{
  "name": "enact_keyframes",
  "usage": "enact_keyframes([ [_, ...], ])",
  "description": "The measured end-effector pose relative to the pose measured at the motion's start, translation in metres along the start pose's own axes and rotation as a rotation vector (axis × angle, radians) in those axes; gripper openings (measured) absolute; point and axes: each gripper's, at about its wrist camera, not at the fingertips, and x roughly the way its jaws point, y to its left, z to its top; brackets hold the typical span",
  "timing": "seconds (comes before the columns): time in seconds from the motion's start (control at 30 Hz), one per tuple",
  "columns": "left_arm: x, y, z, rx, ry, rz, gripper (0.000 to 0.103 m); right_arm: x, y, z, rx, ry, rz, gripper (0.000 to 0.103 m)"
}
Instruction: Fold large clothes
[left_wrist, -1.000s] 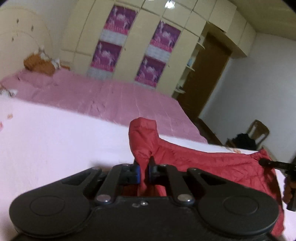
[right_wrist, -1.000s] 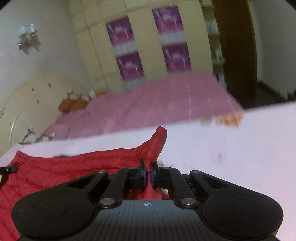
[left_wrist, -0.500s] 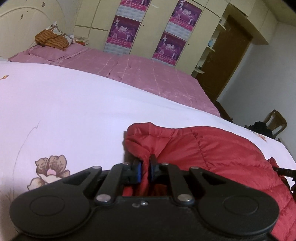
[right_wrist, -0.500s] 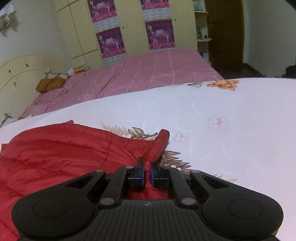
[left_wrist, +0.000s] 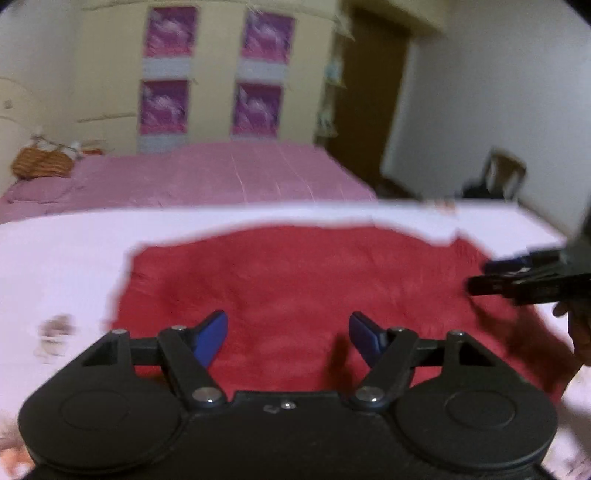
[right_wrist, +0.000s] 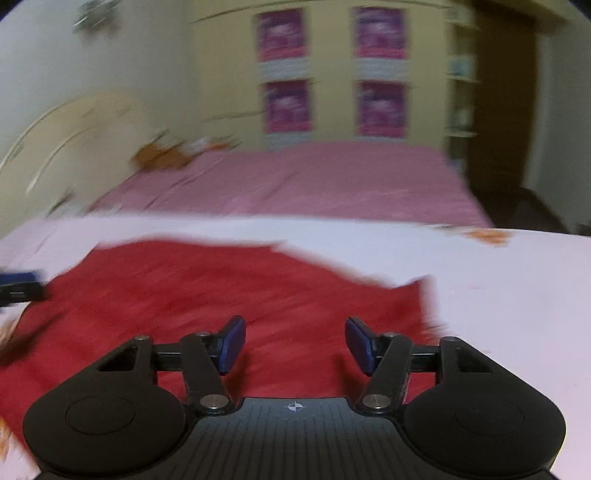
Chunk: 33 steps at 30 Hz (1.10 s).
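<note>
Red padded jacket (left_wrist: 314, 295) lies spread flat on the white flowered bed sheet (left_wrist: 66, 258), just ahead of both grippers and touching neither pair of jaws. The left gripper (left_wrist: 287, 334) has its jaws wide apart with nothing between them, its blue pads (left_wrist: 212, 332) hanging over the garment's near part. The right gripper (right_wrist: 294, 341) is likewise wide apart and empty, over the jacket (right_wrist: 229, 299) near its right edge.

Only the left wrist view shows the chair (left_wrist: 504, 177) by the white wall, with something dark on it, and the right gripper's fingers coming in from the right over the jacket's far side. Only the right wrist view shows the curved cream headboard (right_wrist: 74, 147) and the left gripper's tip at the left border. Both views are blurred.

One jacket, two grippers, one pink bed (left_wrist: 221, 177) beyond the sheet, four purple posters (left_wrist: 166, 107) on the cream wardrobe (left_wrist: 218, 74), one brown door (left_wrist: 365, 103), one orange bundle (left_wrist: 40, 166) on the pink bed.
</note>
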Motion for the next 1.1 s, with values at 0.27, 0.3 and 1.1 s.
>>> enact_keyframes([
  [0.27, 0.032, -0.001, 0.002, -0.032, 0.049, 0.047, 0.072, 0.062, 0.000, 0.006, 0.040, 0.126, -0.073, 0.060],
  [0.3, 0.021, -0.005, 0.001, -0.026, 0.032, 0.052, 0.072, 0.057, 0.000, 0.008, 0.032, 0.125, -0.083, 0.060],
  [1.1, -0.124, 0.028, -0.085, -0.237, -0.101, 0.325, 0.087, -0.069, -0.046, -0.073, 0.155, -0.054, -0.256, 0.061],
])
